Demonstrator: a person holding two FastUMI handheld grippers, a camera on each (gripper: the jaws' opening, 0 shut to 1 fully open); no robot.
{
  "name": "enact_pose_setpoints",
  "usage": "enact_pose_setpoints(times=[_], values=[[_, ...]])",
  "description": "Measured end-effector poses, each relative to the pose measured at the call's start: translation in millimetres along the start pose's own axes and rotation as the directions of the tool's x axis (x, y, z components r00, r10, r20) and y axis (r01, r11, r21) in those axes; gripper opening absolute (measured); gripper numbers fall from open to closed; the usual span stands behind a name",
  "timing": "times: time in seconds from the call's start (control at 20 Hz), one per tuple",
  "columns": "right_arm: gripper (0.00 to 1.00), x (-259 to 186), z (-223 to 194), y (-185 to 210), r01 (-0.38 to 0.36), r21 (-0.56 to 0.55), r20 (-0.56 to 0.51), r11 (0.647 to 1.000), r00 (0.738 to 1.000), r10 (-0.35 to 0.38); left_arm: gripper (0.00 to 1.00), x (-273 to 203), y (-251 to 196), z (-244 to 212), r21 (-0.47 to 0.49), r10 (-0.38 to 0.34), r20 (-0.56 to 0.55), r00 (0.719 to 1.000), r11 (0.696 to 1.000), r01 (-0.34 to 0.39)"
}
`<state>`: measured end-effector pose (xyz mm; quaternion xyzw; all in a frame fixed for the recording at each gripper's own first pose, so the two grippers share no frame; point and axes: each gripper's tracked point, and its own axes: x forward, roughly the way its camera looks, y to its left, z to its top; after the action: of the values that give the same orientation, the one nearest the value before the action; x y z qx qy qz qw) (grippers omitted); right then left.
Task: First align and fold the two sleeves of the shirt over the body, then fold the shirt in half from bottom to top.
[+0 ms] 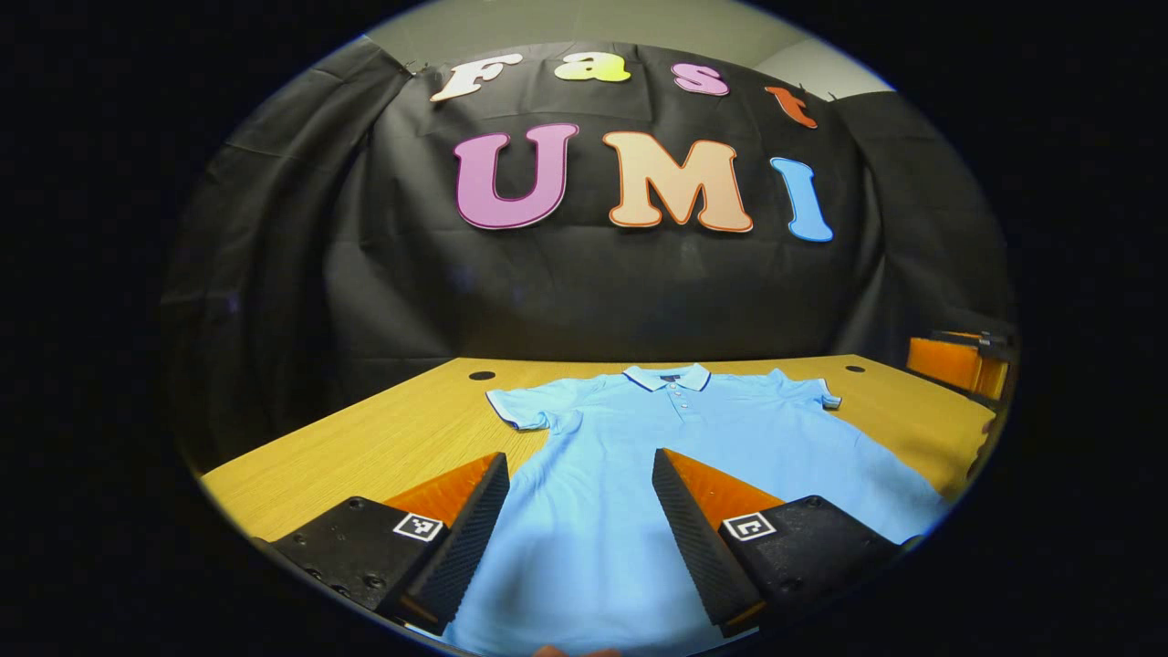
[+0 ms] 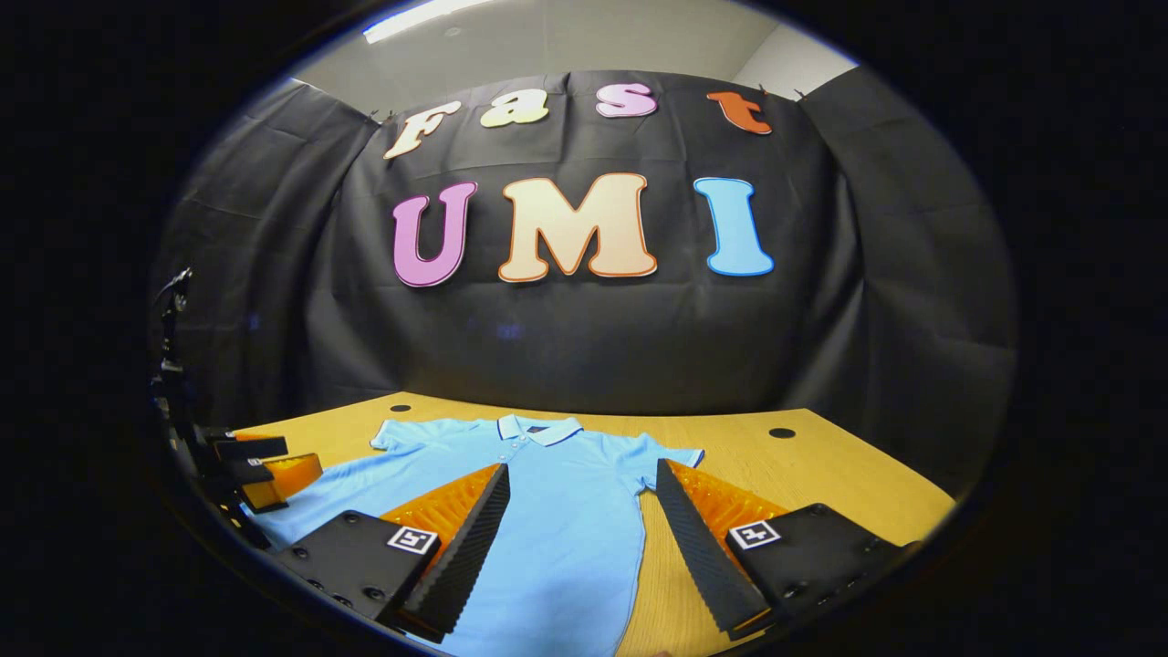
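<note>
The desk carries the shirt, spread flat, collar far, both sleeves unfolded. Nothing is folded yet. Left claw and right claw hover wide, empty; next, pinch a sleeve.

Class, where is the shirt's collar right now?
In the left gripper view the collar lies at the shirt's far end on the wooden table, toward the black cloth wall, ahead of the open left tool.
</note>
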<state>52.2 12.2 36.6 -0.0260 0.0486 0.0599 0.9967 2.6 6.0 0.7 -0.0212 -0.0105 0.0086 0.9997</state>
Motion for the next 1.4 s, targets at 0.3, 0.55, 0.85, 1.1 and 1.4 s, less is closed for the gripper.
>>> enact_pose_setpoints(times=[0.3, 0.55, 0.85, 1.1, 1.4], values=[[1.0, 58.1, 10.4, -25.1, 0.013, -0.059, -0.115, 0.998, 0.993, -0.02, 0.95, -2.1, 1.5, 4.9, -0.004, 0.0, 0.029, 1.0, 1.0, 0.0], [0.99, 106.6, 8.8, -56.5, 0.071, -0.023, -0.188, 0.997, 0.979, -0.074, 0.95, -3.3, 3.0, 5.9, -0.007, 0.01, 0.038, 0.999, 1.0, -0.01], [1.0, 173.1, -2.4, -107.4, 0.147, -0.03, -0.279, 0.989, 0.949, -0.149, 0.95, -2.7, 3.1, 5.7, -0.003, 0.01, 0.032, 0.999, 1.0, -0.009], [0.98, 211.0, -49.0, -127.0, 0.158, -0.054, -0.402, 0.986, 0.9, -0.167, 0.95, -2.4, 2.9, 4.4, 0.003, 0.005, 0.018, 1.0, 1.0, -0.005], [1.0, 229.6, -108.0, -131.1, 0.168, -0.027, -0.52, 0.985, 0.839, -0.157, 0.95, -2.5, 2.8, 2.0, 0.001, 0.002, -0.01, 1.0, 1.0, -0.002]])
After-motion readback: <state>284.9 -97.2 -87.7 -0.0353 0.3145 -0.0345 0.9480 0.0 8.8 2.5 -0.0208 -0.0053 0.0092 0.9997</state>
